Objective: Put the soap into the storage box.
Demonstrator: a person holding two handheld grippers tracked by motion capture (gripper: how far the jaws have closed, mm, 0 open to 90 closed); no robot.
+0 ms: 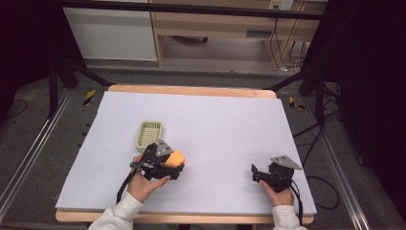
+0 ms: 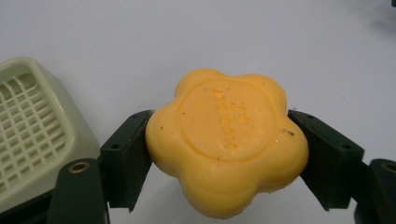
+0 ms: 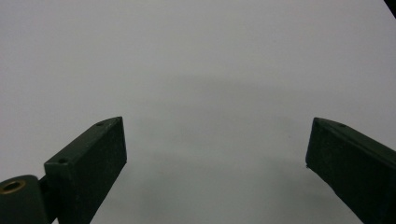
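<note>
An orange flower-shaped soap [image 2: 226, 140] sits between the two black jaws of my left gripper [image 2: 219, 144], which press on its sides and hold it above the white table. From the high view the soap [image 1: 177, 156] shows at the tip of the left gripper [image 1: 175, 162], just below and right of a pale green slotted soap dish [image 1: 149, 134]. The dish [image 2: 32, 135] lies at the left edge of the left gripper view. My right gripper [image 1: 256, 172] rests at the front right of the table, its jaws [image 3: 215, 158] wide apart with nothing between them.
A white sheet covers the wooden table [image 1: 191, 91]. A dark metal frame [image 1: 191, 8] and cables [image 1: 311, 143] surround the table. Wooden furniture stands behind it.
</note>
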